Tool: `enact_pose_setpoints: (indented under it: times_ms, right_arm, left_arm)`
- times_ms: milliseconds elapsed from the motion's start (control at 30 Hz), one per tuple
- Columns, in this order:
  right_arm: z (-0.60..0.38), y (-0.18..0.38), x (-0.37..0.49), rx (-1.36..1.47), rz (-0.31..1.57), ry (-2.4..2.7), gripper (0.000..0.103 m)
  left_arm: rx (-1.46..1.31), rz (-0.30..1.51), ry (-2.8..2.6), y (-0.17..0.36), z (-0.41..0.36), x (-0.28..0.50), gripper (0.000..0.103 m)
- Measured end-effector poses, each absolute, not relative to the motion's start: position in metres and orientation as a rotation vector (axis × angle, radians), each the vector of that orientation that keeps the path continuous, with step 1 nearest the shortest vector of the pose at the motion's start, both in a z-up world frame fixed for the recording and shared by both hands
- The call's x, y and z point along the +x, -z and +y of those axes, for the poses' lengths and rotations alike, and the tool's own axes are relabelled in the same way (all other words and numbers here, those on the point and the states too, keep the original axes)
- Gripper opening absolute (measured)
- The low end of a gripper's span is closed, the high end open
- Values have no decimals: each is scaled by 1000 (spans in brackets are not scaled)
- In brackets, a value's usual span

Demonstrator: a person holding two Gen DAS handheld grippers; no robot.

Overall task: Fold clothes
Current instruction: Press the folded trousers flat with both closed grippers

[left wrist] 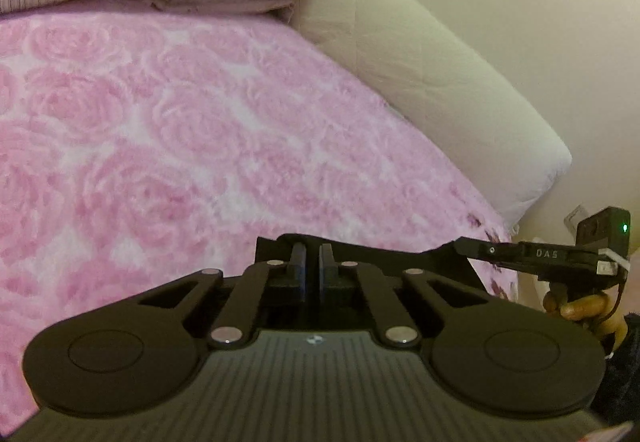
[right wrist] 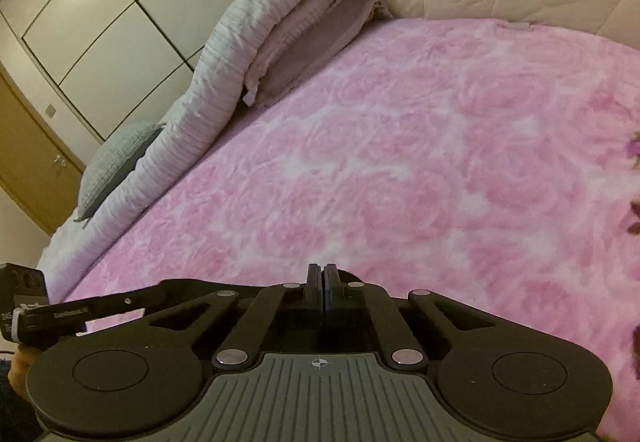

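A black garment (left wrist: pixel 380 262) lies low over the pink rose-patterned blanket (left wrist: pixel 180 122), its edge stretched between my two grippers. My left gripper (left wrist: pixel 312 262) is shut on that edge, its fingers nearly together. In the same view my right gripper (left wrist: pixel 460 244) comes in from the right, its tip at the cloth's other end, with a person's hand (left wrist: pixel 580 308) on its handle. In the right wrist view my right gripper (right wrist: pixel 322 278) has its fingers pressed together, and a bit of black garment (right wrist: pixel 350 276) shows beside them. My left gripper (right wrist: pixel 160 290) reaches in from the left. Most of the garment is hidden under the gripper bodies.
The pink blanket (right wrist: pixel 400 162) covers the bed. A stack of folded striped and mauve bedding (right wrist: pixel 280 42) and a grey pillow (right wrist: pixel 116 158) lie along its far side. A cream padded headboard (left wrist: pixel 440 82) borders the bed. A wardrobe (right wrist: pixel 100 22) and a door (right wrist: pixel 32 154) stand beyond.
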State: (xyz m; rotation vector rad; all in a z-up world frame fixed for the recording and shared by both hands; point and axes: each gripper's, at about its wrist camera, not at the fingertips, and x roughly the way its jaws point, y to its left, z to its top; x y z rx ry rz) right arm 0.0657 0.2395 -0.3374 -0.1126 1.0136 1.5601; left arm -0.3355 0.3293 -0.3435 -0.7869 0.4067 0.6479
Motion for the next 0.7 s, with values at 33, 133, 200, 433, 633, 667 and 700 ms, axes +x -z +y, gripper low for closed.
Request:
enact_pose_setpoints:
  times_ms: [33,133,200,433,633,667,700]
  right_arm:
    - [240,338,67,-109,1016,-1557,2]
    - [234,343,79,-14,1091,-1528,3]
    - [225,341,84,33,1095,-1517,3]
    - [225,337,72,-47,1089,-1507,3]
    - [223,335,71,-45,1068,-1478,3]
    - [220,332,73,-17,1061,-1474,4]
    - [217,331,76,3,1058,-1476,4]
  left_arm:
    - [-792,409,-650,345,331,-335,3]
    - [-820,406,-652,348,333,-336,5]
    - [-850,384,-649,350,334,-341,5]
    - [-886,374,-649,353,337,-341,6]
    - [-904,377,-653,356,338,-341,11]
    - [-904,373,-651,356,337,-342,11]
    - [-904,360,-650,354,336,-344,11]
